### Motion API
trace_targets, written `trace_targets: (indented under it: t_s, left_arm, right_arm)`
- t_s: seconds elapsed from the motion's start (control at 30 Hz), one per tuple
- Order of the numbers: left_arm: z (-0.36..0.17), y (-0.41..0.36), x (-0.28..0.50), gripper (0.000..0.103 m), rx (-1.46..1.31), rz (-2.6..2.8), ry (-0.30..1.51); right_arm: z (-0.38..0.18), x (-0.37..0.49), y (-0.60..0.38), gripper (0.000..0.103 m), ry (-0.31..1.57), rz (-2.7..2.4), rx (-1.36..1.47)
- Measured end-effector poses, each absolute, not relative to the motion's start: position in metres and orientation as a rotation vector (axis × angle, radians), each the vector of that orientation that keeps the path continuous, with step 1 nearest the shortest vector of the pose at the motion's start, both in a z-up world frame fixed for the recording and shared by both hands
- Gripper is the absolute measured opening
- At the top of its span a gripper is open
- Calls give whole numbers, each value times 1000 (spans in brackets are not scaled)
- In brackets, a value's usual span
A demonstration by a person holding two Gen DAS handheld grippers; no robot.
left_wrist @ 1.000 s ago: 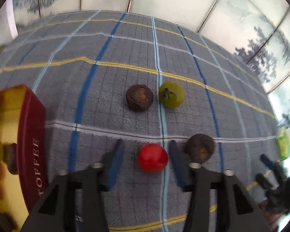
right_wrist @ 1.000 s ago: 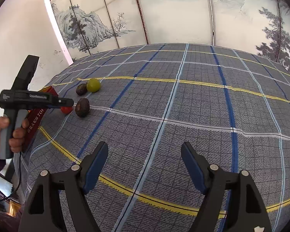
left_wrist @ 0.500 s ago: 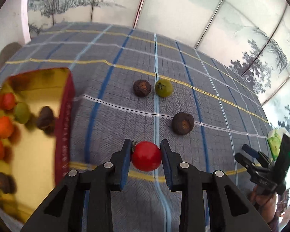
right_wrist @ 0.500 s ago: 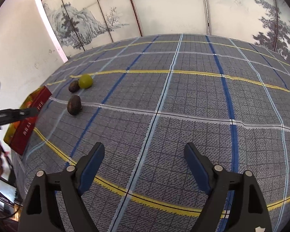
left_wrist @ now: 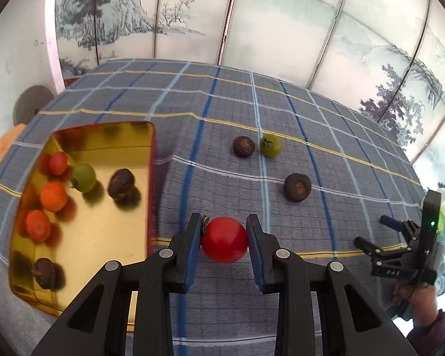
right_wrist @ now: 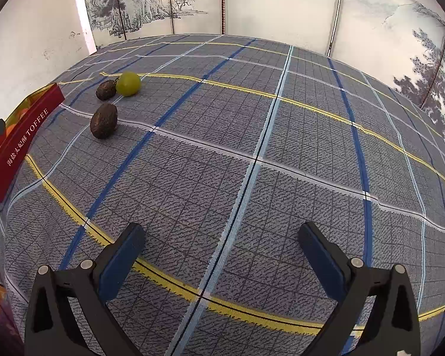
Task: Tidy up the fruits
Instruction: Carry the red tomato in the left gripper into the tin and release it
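Left gripper point(left_wrist: 224, 238): pinching red fruit point(left_wrist: 224, 239) between blue pads, lifted clear of plaid tablecloth point(left_wrist: 326, 154); a second ago still on the cloth between spread jaws. Now carried toward red toffee tin point(left_wrist: 150, 178) at left edge of table, just right of its rim. Inside tin: two orange fruits, one red, one green, two dark brown ones. Still on cloth, mid-table toward far edge: green fruit point(left_wrist: 270, 145) touching or just beside dark brown fruit point(left_wrist: 244, 146), second brown fruit point(left_wrist: 297, 187) nearer, apart from both. Right gripper point(right_wrist: 222, 243): jaws just been opening, now spread wide, nothing between, over bare cloth near front edge, well apart from fruits.
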State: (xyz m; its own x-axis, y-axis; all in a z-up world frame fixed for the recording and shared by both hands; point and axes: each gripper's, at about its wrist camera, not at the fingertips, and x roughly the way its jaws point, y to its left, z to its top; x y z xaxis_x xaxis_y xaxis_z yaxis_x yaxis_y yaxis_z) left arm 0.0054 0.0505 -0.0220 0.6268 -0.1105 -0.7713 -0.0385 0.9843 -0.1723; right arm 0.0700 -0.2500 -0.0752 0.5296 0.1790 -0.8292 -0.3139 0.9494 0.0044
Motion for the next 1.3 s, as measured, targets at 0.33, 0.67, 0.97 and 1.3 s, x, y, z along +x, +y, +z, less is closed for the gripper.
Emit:
trace_targets:
  t_s: [0.33, 0.67, 0.97, 1.3]
  left_arm:
    - [-18, 72, -7, 31, -127, 27, 858]
    - [-31, 107, -12, 31, -120, 118, 875]
    - [-50, 135, -16, 31, -94, 198, 899]
    - [-65, 151, -16, 32, -65, 280, 911]
  right_arm:
    - [-76, 69, -249, 103, 969, 293, -155]
    - [-75, 68, -250, 103, 971, 281, -150]
    - [-75, 67, -250, 103, 973, 270, -144]
    - [-74, 67, -253, 103, 975, 256, -138]
